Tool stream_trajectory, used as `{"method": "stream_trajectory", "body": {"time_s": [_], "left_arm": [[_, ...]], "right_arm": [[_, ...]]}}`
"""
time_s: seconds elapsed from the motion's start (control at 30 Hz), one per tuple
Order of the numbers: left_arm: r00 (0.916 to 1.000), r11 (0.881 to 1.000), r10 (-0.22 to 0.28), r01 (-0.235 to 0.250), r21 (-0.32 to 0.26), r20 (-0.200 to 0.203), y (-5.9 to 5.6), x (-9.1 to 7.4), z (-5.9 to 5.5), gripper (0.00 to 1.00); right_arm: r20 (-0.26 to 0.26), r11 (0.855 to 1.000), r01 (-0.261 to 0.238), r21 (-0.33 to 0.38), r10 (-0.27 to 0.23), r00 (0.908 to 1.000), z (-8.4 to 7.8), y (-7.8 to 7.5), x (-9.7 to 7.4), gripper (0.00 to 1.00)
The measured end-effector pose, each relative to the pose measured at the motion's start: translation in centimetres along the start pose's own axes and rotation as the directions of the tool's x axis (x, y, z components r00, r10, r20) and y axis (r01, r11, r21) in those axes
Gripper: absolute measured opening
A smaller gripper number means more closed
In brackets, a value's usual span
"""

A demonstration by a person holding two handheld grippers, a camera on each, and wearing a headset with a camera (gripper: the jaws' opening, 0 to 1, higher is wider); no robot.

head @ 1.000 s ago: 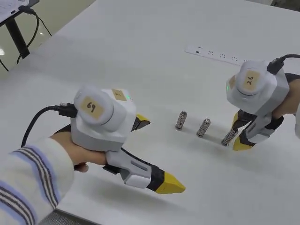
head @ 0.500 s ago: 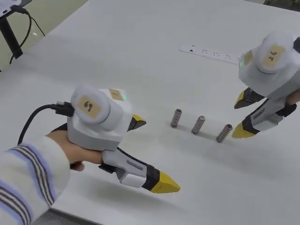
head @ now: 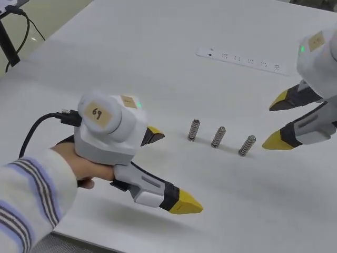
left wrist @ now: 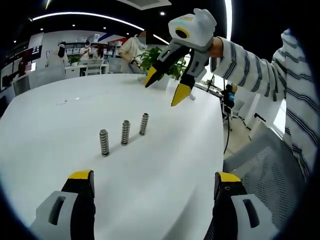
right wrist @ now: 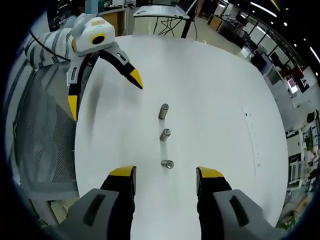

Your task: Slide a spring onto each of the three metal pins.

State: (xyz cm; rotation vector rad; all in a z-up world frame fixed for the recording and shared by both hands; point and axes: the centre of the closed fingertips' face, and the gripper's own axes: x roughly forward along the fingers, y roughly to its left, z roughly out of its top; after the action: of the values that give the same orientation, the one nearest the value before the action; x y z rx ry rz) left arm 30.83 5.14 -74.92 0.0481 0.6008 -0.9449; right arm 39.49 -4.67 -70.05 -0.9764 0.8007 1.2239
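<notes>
On the left gripper (head: pixel 179 170) the jaws are standing wide apart with nothing between them, and on the right gripper (head: pixel 269 126) they are likewise gaping and carrying nothing. Just ahead of the right gripper's yellow tips, three springs (head: pixel 218 136) are standing upright in a short row on the white table (head: pixel 158 63). Each is standing apart from its neighbours and none is touching either gripper. The end one is standing nearest the right gripper, near its lower tip but clear of it. The pins are hiding inside the coils, so I cannot be sure of them. Springs are unlikely to be standing so straight unsupported, though, and in the right gripper view each coil seems to be showing a filled round top. Judging by that, all three springs are already sitting on their pins, so the task is looking finished, with perhaps only a check of their seating left. The left gripper is hovering low over the table on the near side of the row, pointing across toward it with one jaw above the other. A hand (head: pixel 79 166) is wrapping its grip and a striped sleeve (head: pixel 31 205) is trailing back. The right gripper is hanging higher, at the row's far end, tilting down toward the springs.
</notes>
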Motion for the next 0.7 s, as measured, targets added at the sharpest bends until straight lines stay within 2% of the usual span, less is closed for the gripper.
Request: {"method": "stream_trajectory", "body": {"time_s": [0.2, 0.3, 0.4, 0.57, 0.7], "left_arm": [[1.0, 1.0, -0.002, 0.002, 0.003, 0.004, -0.1, -0.2, 0.3, 0.98], [0.9999, 1.0, -0.006, 0.006, 0.0, 0.014, -0.2, -0.3, 0.6, 0.98], [0.9999, 1.0, -0.006, 0.006, 0.001, 0.012, -0.2, -0.4, 0.7, 0.98], [1.0, 1.0, -0.004, 0.004, 0.0, 0.007, -0.2, -0.4, 0.6, 0.98], [1.0, 1.0, -0.004, 0.004, -0.003, 0.009, -0.3, -0.6, 0.7, 0.98]], "right_arm": [[0.044, 0.998, 0.04, 0.043, -0.042, 0.9981, -0.2, 0.2, -0.4, 0.62], [0.086, 0.995, 0.048, 0.088, -0.056, 0.9948, -0.3, 0.6, -0.4, 0.69], [0.138, 0.99, 0.031, 0.139, -0.051, 0.9891, -0.1, 1.5, -0.4, 0.72], [0.165, 0.984, 0.024, 0.174, -0.054, 0.9849, -0.8, 2.4, -0.1, 0.77], [0.195, 0.974, 0.019, 0.226, -0.064, 0.9787, -1.1, 3.2, -0.1, 0.8]]}}
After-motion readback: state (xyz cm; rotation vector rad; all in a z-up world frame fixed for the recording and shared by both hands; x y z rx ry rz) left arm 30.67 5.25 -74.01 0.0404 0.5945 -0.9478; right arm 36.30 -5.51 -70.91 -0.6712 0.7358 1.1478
